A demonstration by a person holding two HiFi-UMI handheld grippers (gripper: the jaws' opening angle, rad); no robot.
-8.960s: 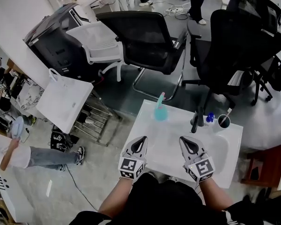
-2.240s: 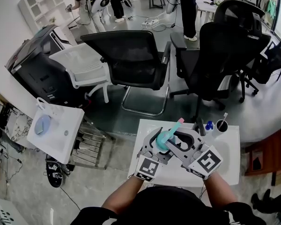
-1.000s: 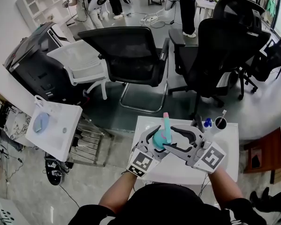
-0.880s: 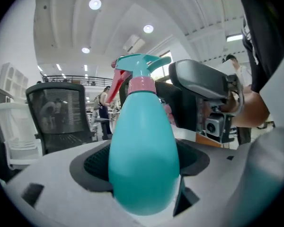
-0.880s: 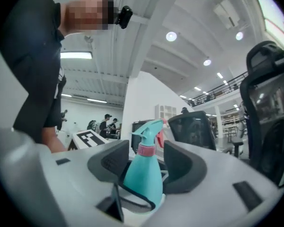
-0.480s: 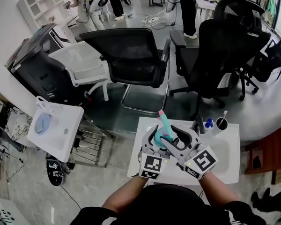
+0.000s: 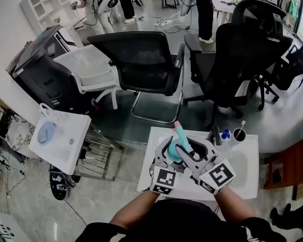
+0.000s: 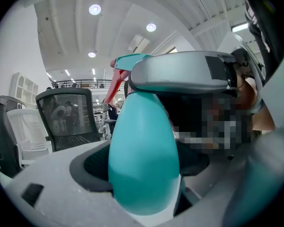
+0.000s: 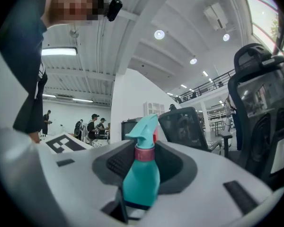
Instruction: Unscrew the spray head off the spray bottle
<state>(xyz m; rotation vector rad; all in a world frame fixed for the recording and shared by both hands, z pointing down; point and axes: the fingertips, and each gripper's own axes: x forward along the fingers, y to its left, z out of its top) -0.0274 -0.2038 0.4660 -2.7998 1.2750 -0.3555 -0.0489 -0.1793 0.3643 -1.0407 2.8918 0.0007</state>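
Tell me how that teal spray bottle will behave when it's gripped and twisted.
The spray bottle has a rounded, glossy body, so it will probably slip or spin in the left claw unless squeezed firmly. Tall for its base under the spray head, it would likely tip if pushed.

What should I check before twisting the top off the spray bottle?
1. Hold: left gripper shut on the bottle: ok.
2. Aim: spray head between the jaws of the right gripper, which have just been closing: ok.
3. Squeeze: right gripper tight on the spray head: cannot tell.
4. Top: pink collar sitting on the bottle: ok.
5. Place: bottle above the table: ok.
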